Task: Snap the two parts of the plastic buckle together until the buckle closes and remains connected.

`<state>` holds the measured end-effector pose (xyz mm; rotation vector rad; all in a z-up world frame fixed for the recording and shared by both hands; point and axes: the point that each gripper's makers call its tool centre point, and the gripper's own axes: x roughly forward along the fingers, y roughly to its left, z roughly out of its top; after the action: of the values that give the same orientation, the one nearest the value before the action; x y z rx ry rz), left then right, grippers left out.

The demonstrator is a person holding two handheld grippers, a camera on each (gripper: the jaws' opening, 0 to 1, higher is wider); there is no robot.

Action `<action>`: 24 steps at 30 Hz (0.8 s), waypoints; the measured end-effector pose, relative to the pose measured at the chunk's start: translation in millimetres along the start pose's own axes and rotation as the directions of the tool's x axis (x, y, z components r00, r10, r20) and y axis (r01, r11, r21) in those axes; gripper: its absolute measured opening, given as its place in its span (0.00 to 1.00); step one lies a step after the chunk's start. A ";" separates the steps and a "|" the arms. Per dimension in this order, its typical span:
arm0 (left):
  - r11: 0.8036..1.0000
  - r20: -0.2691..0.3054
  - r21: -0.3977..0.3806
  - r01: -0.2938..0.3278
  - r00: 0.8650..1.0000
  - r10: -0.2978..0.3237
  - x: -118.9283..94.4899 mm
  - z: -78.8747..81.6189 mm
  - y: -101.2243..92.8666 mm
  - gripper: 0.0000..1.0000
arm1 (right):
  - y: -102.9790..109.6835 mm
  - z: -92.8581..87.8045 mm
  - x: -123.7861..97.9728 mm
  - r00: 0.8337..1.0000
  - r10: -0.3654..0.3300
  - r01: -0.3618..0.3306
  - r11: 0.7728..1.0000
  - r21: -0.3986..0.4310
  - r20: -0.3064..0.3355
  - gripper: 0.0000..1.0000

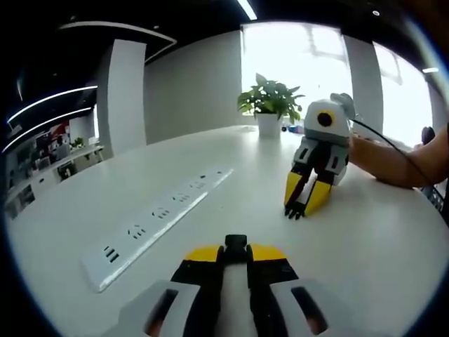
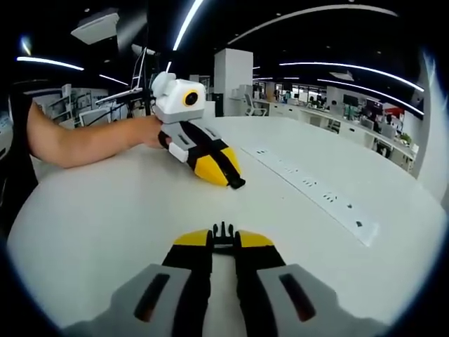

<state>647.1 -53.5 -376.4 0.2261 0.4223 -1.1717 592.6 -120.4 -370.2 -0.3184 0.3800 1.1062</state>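
Buckle halves sit apart, one socket half clamped in the closed left tongs, one pronged half clamped in the closed right tongs, both low over the worktop, tips angled toward each other.

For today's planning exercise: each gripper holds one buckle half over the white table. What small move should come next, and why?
Probably bring the left gripper and right gripper toward each other, mating ends facing: each is shut on a black buckle half, and they are apart on the table.
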 end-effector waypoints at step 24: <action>1.000 -0.024 -0.017 -0.016 1.000 0.016 -1.2 -0.5 1.6 0.11 | -0.5 1.4 1.2 1.000 -0.021 0.021 1.000 0.000 -0.010 0.11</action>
<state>648.1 -51.7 -376.4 0.2282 0.4505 -1.1499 593.7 -119.0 -369.5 -0.3271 0.3850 1.0847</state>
